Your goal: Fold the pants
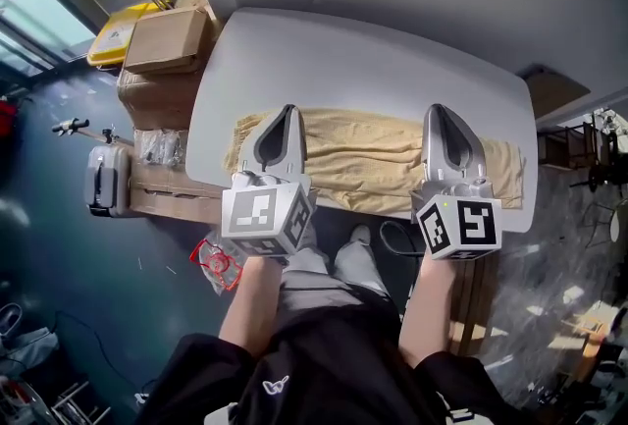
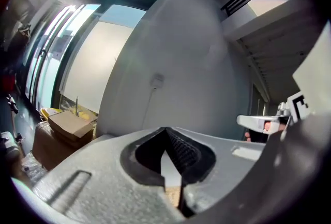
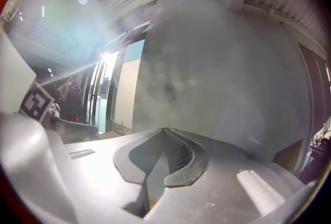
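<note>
Tan pants lie stretched left to right along the near side of the white table. Both grippers hover over the pants, pointing away from me toward the wall. My left gripper is over the left part of the cloth, my right gripper over the right part. In the left gripper view the jaws meet at their tips with no cloth between them, and a sliver of tan pants shows below. The right gripper also stands shut with nothing between its jaws.
Cardboard boxes and a yellow bin are stacked left of the table. A grey case and a red object lie on the dark floor at the left. The grey wall rises just behind the table.
</note>
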A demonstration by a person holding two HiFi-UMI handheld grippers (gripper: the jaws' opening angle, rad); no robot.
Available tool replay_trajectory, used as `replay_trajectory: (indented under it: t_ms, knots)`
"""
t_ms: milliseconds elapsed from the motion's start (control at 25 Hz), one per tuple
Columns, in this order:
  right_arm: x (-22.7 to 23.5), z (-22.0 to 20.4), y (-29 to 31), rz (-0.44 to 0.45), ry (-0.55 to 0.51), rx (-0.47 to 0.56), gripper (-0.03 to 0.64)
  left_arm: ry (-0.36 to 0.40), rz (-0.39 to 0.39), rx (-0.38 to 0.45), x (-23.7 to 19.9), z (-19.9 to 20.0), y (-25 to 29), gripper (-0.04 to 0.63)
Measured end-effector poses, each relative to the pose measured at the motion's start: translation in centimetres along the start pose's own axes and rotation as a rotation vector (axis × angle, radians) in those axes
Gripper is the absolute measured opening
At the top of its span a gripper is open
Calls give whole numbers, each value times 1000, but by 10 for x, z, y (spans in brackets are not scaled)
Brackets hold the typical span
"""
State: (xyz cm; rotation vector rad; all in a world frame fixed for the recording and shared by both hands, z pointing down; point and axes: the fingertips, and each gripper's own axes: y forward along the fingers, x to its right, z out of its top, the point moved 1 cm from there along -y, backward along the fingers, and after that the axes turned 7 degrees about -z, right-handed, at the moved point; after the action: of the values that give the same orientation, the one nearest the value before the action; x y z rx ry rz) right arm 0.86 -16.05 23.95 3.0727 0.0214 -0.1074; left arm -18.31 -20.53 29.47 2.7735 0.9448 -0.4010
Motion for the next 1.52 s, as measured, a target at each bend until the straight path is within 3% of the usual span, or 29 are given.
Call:
replay_trajectory:
  t_ms: [120,400,480,600,1040,1520]
  knots:
    - [3,1,9,5,12,0,5,-13,53,15,-17,6,3,5]
    - [-23,-13,29,119,-14,-43,5,-49,154,32,-50,3,-7,3]
    - [-36,-18,34,157,-26,-54,5,-66,171,22,-61,-5,-13,59]
    - [-58,-23,41,215,-55,-79,5,-94,208,-3,-81,-20,-24,75]
    - [-121,-67,51,354,-82,-177,5,-222,349,-124,-159,-100,-69,191]
    - [-151,-120,50,401,-118,-305,5,-319,380,-322,-212,-209,-81,279]
